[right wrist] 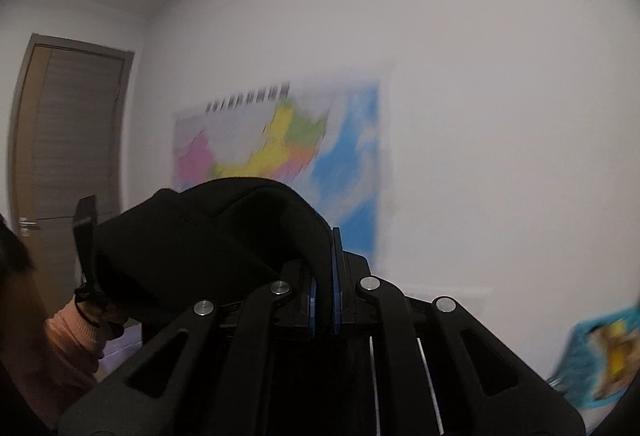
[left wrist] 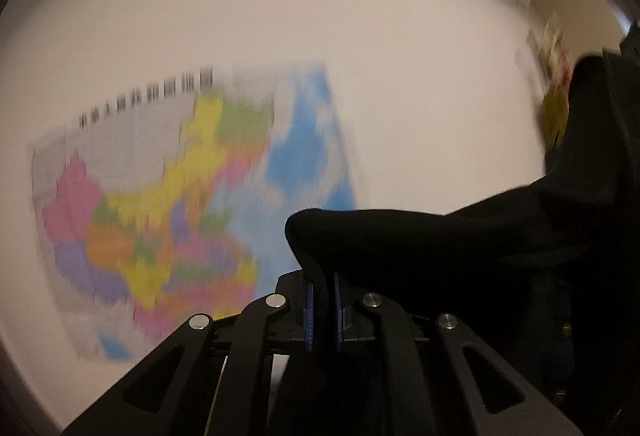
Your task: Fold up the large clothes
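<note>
Left gripper [left wrist: 323, 310]: I pinch the black garment [left wrist: 420, 240].
Right gripper [right wrist: 325, 288]: clamped on the same cloth.
Ahead: a blurred wall map [right wrist: 280, 139].

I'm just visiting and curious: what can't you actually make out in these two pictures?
- Wall map: lettering smeared by motion blur in both views.
- Black garment: its lower part hidden behind the left tool and the frame edge; type unclear.
- Colourful item, right wrist view: blurred, cut by the edge.
</note>
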Demonstrator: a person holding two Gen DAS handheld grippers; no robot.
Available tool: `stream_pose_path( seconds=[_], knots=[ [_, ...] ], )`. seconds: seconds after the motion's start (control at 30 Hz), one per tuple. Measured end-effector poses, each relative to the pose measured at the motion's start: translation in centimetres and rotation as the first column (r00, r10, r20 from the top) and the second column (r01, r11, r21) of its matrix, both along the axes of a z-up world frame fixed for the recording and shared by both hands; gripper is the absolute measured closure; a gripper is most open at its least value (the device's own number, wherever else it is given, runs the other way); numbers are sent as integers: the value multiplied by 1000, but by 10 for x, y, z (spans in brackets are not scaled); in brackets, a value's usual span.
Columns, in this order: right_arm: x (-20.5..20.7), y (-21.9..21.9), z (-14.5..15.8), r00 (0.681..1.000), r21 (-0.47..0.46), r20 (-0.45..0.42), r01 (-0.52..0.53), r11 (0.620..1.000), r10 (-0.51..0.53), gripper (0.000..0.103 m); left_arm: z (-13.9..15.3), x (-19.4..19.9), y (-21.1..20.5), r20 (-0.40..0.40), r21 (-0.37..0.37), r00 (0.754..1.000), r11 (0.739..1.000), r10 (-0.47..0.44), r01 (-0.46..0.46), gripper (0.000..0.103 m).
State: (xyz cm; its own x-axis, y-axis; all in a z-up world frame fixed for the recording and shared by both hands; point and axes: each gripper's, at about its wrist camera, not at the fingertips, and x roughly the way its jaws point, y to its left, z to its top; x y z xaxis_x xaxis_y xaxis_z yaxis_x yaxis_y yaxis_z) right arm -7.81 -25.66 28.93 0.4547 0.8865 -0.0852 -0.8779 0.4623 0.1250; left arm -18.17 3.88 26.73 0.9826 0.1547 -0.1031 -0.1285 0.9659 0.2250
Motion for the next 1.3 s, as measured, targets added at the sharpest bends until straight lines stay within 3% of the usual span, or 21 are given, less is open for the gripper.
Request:
stream_pose_path(
  seconds=[0.1,0.17,0.23,0.27,0.3,0.33,0.4,0.5,0.7,0.8,0.83,0.9,0.93,1.0,1.07,1.1,1.17,1.2,1.27,1.3],
  knots=[
    [68,74,-65,982,-99,-184,-70,993,51,97,-52,57,39,-194,-73,979,994,70,-86,97],
    [108,121,-110,958,-178,-284,-97,979,43,97,-104,102,64,-319,-82,940,985,120,-153,97],
    [149,167,-175,912,-248,-411,-120,961,8,97,-160,142,86,-415,-91,896,972,158,-214,97],
    [165,189,-206,895,-297,-446,-131,946,-16,97,-197,168,94,-484,-76,858,969,171,-236,98],
    [181,207,-239,852,-315,-523,-156,936,-33,97,-223,177,97,-525,-64,828,961,197,-270,100],
    [186,219,-258,834,-336,-550,-178,925,-40,97,-241,189,100,-548,-47,810,959,210,-280,100],
    [202,237,-294,830,-404,-547,-146,903,-110,97,-275,212,109,-585,-21,776,952,236,-305,101],
    [234,235,-301,778,-340,-617,-124,932,-121,97,-287,231,129,-618,-81,761,947,197,-311,100],
    [266,228,-299,743,-270,-660,-91,959,-115,97,-276,252,155,-631,-136,754,932,181,-337,100],
    [275,235,-305,722,-196,-686,-64,978,-91,97,-264,269,162,-605,-148,776,932,179,-330,99],
    [280,244,-312,716,-215,-691,-67,974,-103,97,-263,272,163,-607,-162,779,935,158,-316,94],
    [285,262,-328,695,-244,-708,-75,967,-125,97,-265,277,162,-636,-199,766,938,96,-283,48],
    [288,261,-333,682,-250,-720,-78,965,-132,97,-269,277,159,-638,-209,768,946,62,-250,41],
    [290,264,-348,667,-272,-730,-80,959,-151,97,-287,276,148,-671,-178,741,964,28,-198,38],
    [290,260,-356,653,-268,-742,-81,960,-152,97,-306,275,144,-725,-175,688,972,-20,-157,30],
    [291,260,-358,648,-260,-748,-89,961,-142,97,-311,272,143,-737,-160,676,975,-12,-157,27],
    [288,257,-360,651,-268,-747,-110,957,-134,90,-322,269,142,-761,-156,648,980,-38,-126,18],
    [286,257,-362,657,-278,-741,-115,954,-137,88,-330,270,141,-785,-169,615,981,-72,-100,15],
    [282,263,-361,682,-308,-718,-135,942,-137,85,-345,273,136,-817,-167,569,982,-90,-84,21],
    [280,264,-362,690,-321,-710,-137,937,-142,85,-351,276,133,-830,-166,549,983,-97,-76,44]
  ],
)
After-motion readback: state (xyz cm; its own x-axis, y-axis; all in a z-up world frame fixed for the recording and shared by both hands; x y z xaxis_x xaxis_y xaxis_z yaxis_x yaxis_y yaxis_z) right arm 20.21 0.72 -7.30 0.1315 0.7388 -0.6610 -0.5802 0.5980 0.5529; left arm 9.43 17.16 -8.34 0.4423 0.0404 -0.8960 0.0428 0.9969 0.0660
